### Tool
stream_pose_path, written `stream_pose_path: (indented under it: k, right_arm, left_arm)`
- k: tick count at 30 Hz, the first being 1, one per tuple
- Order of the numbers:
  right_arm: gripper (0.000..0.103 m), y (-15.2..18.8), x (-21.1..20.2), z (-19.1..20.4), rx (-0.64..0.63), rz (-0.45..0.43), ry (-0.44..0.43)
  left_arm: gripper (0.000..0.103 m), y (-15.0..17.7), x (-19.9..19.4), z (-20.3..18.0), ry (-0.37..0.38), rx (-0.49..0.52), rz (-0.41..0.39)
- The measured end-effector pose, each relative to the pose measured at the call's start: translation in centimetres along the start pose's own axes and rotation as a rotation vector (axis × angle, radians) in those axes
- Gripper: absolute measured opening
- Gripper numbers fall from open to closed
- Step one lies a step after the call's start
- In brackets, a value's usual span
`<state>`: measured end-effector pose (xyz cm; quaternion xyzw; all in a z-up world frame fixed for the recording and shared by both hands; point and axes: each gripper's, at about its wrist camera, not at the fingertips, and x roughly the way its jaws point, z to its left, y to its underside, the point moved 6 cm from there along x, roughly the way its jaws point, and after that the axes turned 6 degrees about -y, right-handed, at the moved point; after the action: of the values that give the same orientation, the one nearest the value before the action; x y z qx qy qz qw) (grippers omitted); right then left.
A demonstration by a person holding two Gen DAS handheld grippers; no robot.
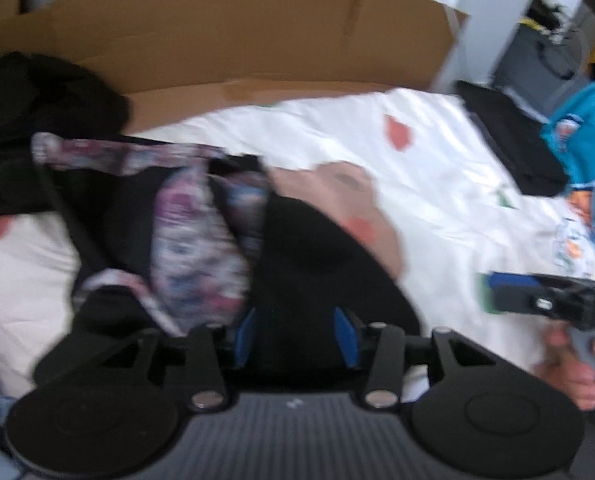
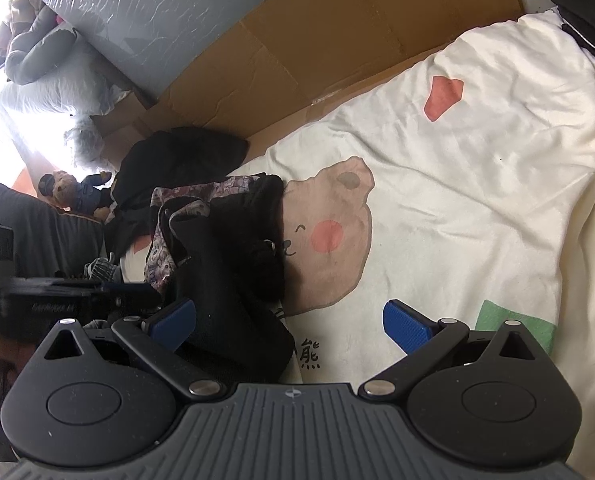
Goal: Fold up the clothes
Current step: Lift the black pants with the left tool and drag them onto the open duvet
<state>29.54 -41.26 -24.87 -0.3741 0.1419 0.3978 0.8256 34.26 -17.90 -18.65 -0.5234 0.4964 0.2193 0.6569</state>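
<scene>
Your left claw (image 1: 299,330) stands half open, black cloth between its blue pads (image 1: 346,330); whether they press it is unclear in the blur. Your right claw (image 2: 293,322) gapes wide, empty, just right of the garment (image 2: 233,280). That one black, floral-trimmed garment lies crumpled on the white quilt (image 2: 477,208), running near to far. One more dark heap (image 2: 185,152) sits beyond, against the cardboard (image 2: 337,32).

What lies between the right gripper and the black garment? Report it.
Nothing visible does. The right gripper hangs open over the quilt, and the black garment with floral trim lies bunched right beside its left finger, with no other item between. The left gripper is close above the same cloth.
</scene>
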Motion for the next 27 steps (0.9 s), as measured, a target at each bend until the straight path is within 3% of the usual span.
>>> stream_pose_path:
  k: [12, 20, 27]
  right_arm:
    - [0.103, 0.1, 0.0, 0.2, -0.001, 0.006, -0.006]
    - [0.103, 0.4, 0.5, 0.4, -0.006, 0.026, -0.005]
    - [0.103, 0.7, 0.7, 0.6, -0.013, 0.036, -0.001]
  left_arm:
    - [0.052, -1.4, -0.6, 2.6, -0.057, -0.030, -0.043]
    - [0.051, -0.6, 0.7, 1.4, -0.040, 0.040, -0.029]
    - [0.053, 0.7, 3.1, 0.9, -0.132, 0.141, 0.012]
